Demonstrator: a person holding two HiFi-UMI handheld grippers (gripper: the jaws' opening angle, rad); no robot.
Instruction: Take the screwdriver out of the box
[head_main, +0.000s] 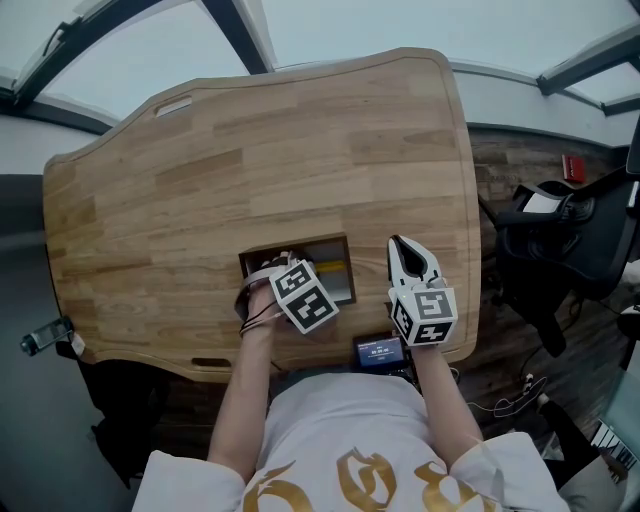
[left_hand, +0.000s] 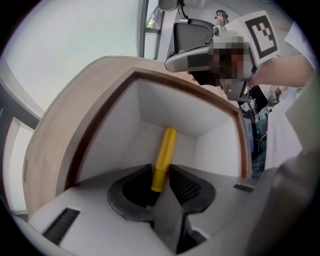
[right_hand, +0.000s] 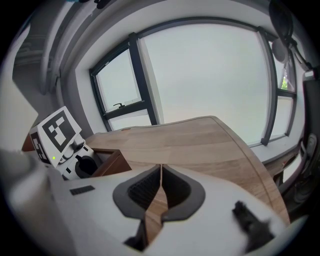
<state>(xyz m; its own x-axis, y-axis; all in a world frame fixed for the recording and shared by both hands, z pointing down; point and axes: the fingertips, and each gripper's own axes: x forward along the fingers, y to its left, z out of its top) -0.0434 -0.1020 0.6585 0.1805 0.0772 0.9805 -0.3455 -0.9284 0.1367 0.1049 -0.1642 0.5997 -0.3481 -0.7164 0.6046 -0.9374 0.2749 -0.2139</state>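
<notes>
A box (head_main: 300, 246) is sunk into the wooden tabletop (head_main: 280, 150) near its front edge, with white inner walls (left_hand: 165, 107). A yellow-handled screwdriver (left_hand: 164, 152) lies inside it, and a strip of its yellow (head_main: 336, 268) shows in the head view. My left gripper (left_hand: 159, 182) points steeply down into the box, and its two pads hold the near end of the yellow handle between them. My right gripper (head_main: 401, 246) rests over the tabletop to the right of the box, shut with nothing in it (right_hand: 160, 187). From the right gripper view the box (right_hand: 112, 162) and the left gripper (right_hand: 65, 145) lie at left.
A small device with a lit screen (head_main: 380, 351) sits at the table's front edge between my arms. A black chair (head_main: 560, 240) and cables stand on the floor to the right. Windows lie beyond the far table edge.
</notes>
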